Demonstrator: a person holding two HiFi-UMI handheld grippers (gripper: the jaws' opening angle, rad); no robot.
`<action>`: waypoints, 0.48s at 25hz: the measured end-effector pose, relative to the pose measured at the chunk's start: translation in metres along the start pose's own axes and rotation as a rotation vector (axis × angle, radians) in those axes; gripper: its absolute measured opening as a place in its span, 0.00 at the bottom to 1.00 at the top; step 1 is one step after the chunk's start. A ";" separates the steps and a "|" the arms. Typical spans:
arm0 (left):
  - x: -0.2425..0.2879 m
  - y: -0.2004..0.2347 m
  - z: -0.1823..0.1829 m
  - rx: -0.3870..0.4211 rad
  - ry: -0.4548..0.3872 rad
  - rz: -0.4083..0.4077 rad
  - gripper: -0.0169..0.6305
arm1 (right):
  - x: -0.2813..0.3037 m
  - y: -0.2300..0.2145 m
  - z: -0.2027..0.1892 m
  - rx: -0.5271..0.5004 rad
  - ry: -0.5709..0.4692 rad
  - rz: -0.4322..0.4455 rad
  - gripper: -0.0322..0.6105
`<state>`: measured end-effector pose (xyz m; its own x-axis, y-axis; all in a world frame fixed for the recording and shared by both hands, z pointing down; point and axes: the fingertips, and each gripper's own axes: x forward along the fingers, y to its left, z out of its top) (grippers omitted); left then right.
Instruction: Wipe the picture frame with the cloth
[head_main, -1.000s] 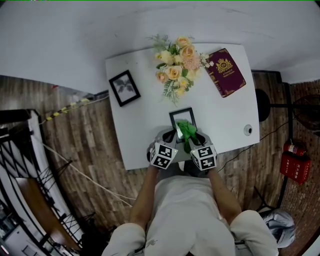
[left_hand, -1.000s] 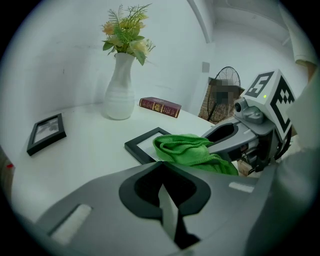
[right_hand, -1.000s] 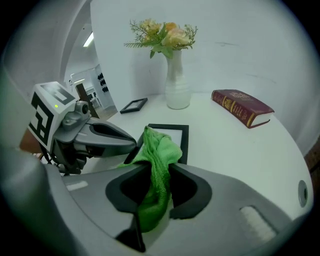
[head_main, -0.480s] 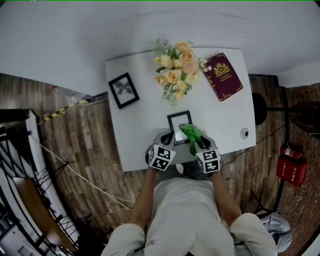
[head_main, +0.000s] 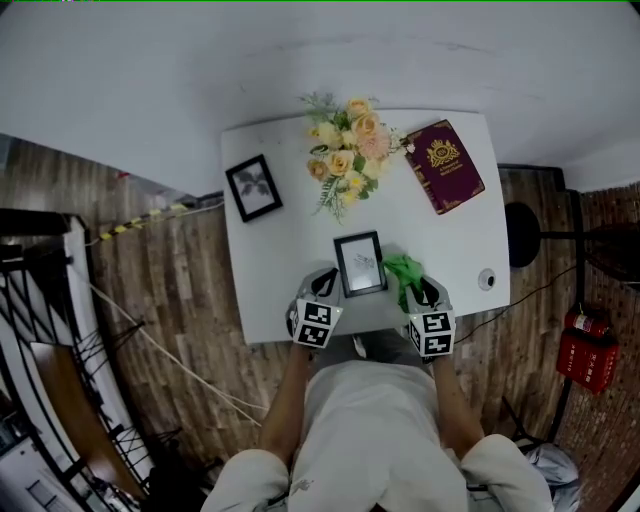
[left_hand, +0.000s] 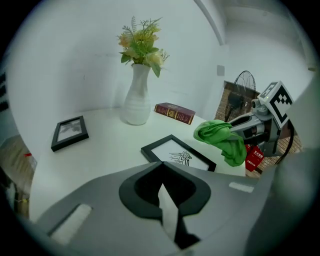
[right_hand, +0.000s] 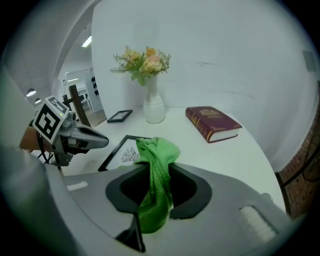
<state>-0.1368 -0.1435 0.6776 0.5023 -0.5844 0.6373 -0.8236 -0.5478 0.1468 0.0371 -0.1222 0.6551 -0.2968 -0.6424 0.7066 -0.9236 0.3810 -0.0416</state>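
The right gripper (right_hand: 156, 172), jaws clamped on a crumpled green cloth (right_hand: 161, 147), has swung clear of the black-edged picture frame (head_main: 360, 264), now just to its left (glass uncovered). The left gripper (left_hand: 161, 172), jaws together and empty, sits behind the frame. One wiping pass looks done.

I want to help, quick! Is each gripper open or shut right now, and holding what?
Left gripper: shut, nothing in it.
Right gripper: shut on the cloth.
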 end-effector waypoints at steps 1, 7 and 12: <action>-0.004 0.001 0.005 -0.007 -0.013 0.010 0.06 | -0.002 -0.001 0.008 -0.010 -0.025 0.010 0.20; -0.029 -0.005 0.046 0.005 -0.104 0.073 0.06 | -0.018 0.007 0.070 -0.125 -0.194 0.104 0.19; -0.043 -0.017 0.076 0.023 -0.168 0.119 0.06 | -0.028 0.010 0.102 -0.186 -0.283 0.163 0.19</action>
<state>-0.1246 -0.1550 0.5907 0.4401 -0.7365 0.5137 -0.8745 -0.4814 0.0589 0.0116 -0.1681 0.5625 -0.5156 -0.7115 0.4773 -0.8065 0.5912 0.0101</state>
